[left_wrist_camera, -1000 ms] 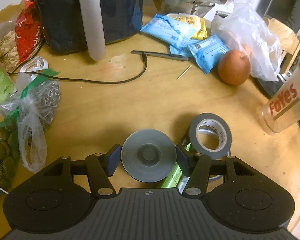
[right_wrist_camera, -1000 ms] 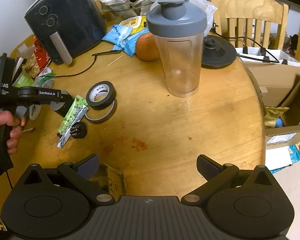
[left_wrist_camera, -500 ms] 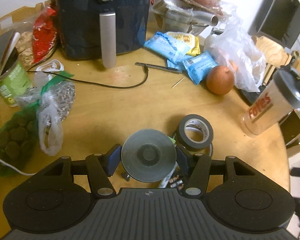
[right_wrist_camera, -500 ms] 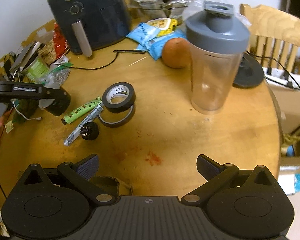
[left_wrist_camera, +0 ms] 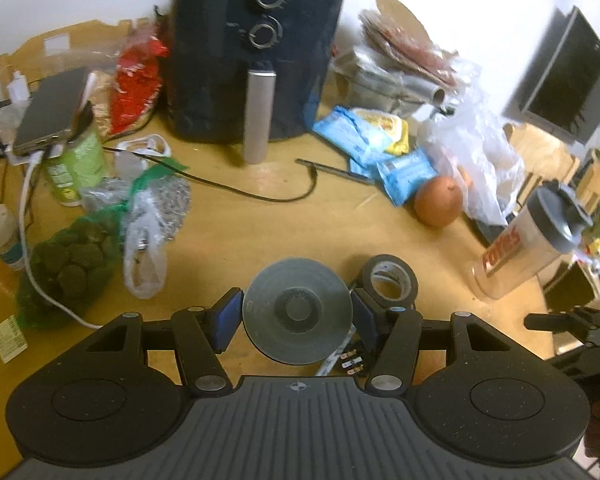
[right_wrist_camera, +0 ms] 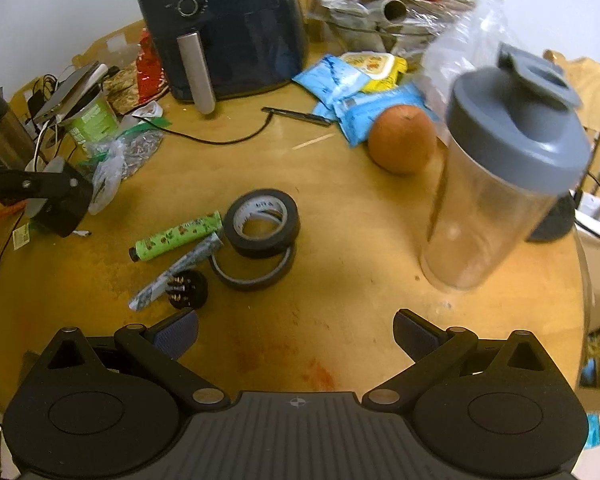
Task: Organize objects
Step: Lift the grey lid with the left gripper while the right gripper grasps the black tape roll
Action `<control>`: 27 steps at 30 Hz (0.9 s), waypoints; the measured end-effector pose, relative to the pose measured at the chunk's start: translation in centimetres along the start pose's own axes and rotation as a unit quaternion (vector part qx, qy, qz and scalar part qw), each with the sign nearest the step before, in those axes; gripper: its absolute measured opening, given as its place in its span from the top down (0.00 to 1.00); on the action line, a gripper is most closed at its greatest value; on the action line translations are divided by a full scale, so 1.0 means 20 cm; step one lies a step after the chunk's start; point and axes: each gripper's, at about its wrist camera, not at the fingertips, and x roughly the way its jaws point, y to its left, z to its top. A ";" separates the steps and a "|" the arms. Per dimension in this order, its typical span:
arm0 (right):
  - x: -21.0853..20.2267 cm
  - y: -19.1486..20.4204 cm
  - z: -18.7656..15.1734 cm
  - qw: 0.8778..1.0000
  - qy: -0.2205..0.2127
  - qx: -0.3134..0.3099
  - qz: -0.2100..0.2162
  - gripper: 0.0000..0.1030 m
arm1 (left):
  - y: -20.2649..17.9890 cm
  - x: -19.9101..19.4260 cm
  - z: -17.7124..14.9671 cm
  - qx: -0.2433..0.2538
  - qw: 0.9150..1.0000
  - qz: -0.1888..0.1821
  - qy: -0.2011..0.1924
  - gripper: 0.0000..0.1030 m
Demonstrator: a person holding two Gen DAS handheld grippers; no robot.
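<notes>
My left gripper (left_wrist_camera: pixel 298 316) is shut on a grey round disc (left_wrist_camera: pixel 296 312) with a raised hub, held above the wooden table (left_wrist_camera: pixel 240 240). The right wrist view shows that same gripper (right_wrist_camera: pixel 48 196) at the far left, off the table surface. My right gripper (right_wrist_camera: pixel 296 328) stands open over the table's near part with nothing between its fingers. Ahead of it lie a black tape roll (right_wrist_camera: pixel 262 222) on a thinner tape ring (right_wrist_camera: pixel 252 276), a green tube (right_wrist_camera: pixel 176 236), a silvery packet (right_wrist_camera: pixel 172 276) and a black pinned plug (right_wrist_camera: pixel 186 290). The tape roll (left_wrist_camera: pixel 390 280) sits just right of the disc.
A clear shaker bottle (right_wrist_camera: pixel 496 200) with a grey lid stands at the right, a round brown fruit (right_wrist_camera: pixel 402 138) beside it. A dark air fryer (right_wrist_camera: pixel 220 20) with its cable is at the back. Blue packets (right_wrist_camera: pixel 340 80), a green can (left_wrist_camera: pixel 74 168) and bagged items (left_wrist_camera: pixel 68 260) crowd the left and back.
The left gripper has risen with the grey disc still in it, so the table looks farther off. The right gripper has shifted left, and the tape rolls and shaker now look nearer.
</notes>
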 end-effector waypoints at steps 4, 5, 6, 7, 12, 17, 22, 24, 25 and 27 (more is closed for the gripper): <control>0.03 0.02 0.04 1.000 -0.008 -0.013 0.006 0.00 | 0.03 -0.07 -0.02 -0.019 1.000 0.004 -0.007 0.44; 0.04 0.03 0.04 1.000 -0.008 -0.017 0.008 0.00 | 0.03 -0.09 -0.03 -0.023 1.000 0.004 -0.008 0.44; 0.05 0.03 0.05 1.000 -0.010 -0.021 0.009 0.00 | 0.04 -0.11 -0.04 -0.026 1.000 0.004 -0.009 0.44; 0.06 0.04 0.05 1.000 -0.012 -0.025 0.011 0.00 | 0.04 -0.12 -0.05 -0.029 1.000 0.005 -0.010 0.44; 0.11 0.04 0.06 0.999 -0.015 -0.033 0.016 0.00 | 0.05 -0.20 -0.09 -0.054 0.998 0.002 -0.014 0.44; 0.16 0.04 0.08 0.999 -0.023 -0.044 0.015 0.00 | 0.05 -0.25 -0.14 -0.072 0.997 0.003 -0.015 0.44; 0.22 0.05 0.12 0.998 -0.032 -0.057 0.012 0.00 | 0.04 -0.28 -0.18 -0.083 0.996 0.006 -0.015 0.44; 0.25 0.06 0.14 0.997 -0.035 -0.064 0.012 0.00 | 0.04 -0.30 -0.19 -0.085 0.996 0.007 -0.015 0.44; 0.27 0.06 0.15 0.997 -0.036 -0.067 0.012 0.00 | 0.03 -0.30 -0.20 -0.086 0.996 0.009 -0.016 0.44; 0.30 0.07 0.16 0.996 -0.039 -0.073 0.011 0.00 | 0.03 -0.32 -0.21 -0.088 0.996 0.011 -0.017 0.44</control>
